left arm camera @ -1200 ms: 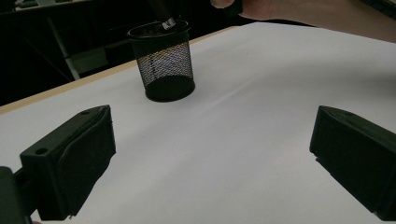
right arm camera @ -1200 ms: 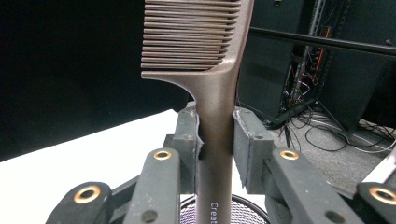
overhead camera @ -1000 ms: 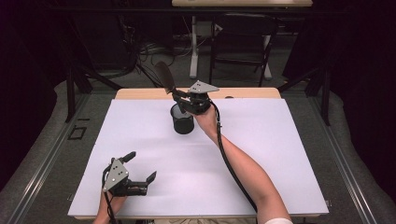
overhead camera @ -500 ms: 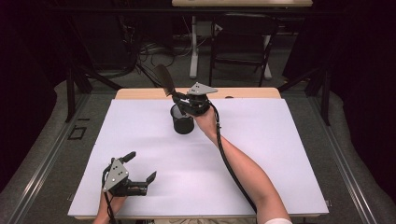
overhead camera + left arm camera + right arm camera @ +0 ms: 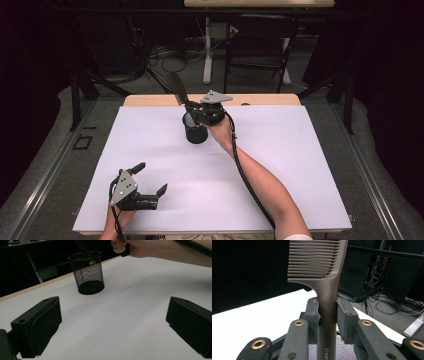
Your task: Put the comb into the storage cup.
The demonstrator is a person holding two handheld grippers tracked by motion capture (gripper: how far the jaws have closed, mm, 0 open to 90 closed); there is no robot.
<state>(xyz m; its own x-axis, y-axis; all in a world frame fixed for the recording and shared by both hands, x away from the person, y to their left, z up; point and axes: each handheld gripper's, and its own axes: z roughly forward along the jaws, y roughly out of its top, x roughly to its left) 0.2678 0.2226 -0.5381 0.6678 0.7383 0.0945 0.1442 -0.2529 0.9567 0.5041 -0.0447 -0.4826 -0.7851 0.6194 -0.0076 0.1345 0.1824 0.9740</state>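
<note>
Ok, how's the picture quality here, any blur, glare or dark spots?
High view: evenly lit white table, black surroundings. Left gripper view: near jaws soft, mesh cup sharper, its shadow faint. Right gripper view: comb fairly sharp in the right tool, room behind dark, no glare.

Left gripper point(image 5: 150, 184): matte black body, two blocky black jaws with dark padded inner faces, small round holes in the jaw tips.
Top plates: grey three-cornered plate on each gripper, dotted with small dark screws.
Right gripper point(image 5: 328, 315): black linkage arms pinned with brass-coloured rivets.
Cable: black, trailing along the right forearm.
Sleeve: white edge at the near right arm.
</note>
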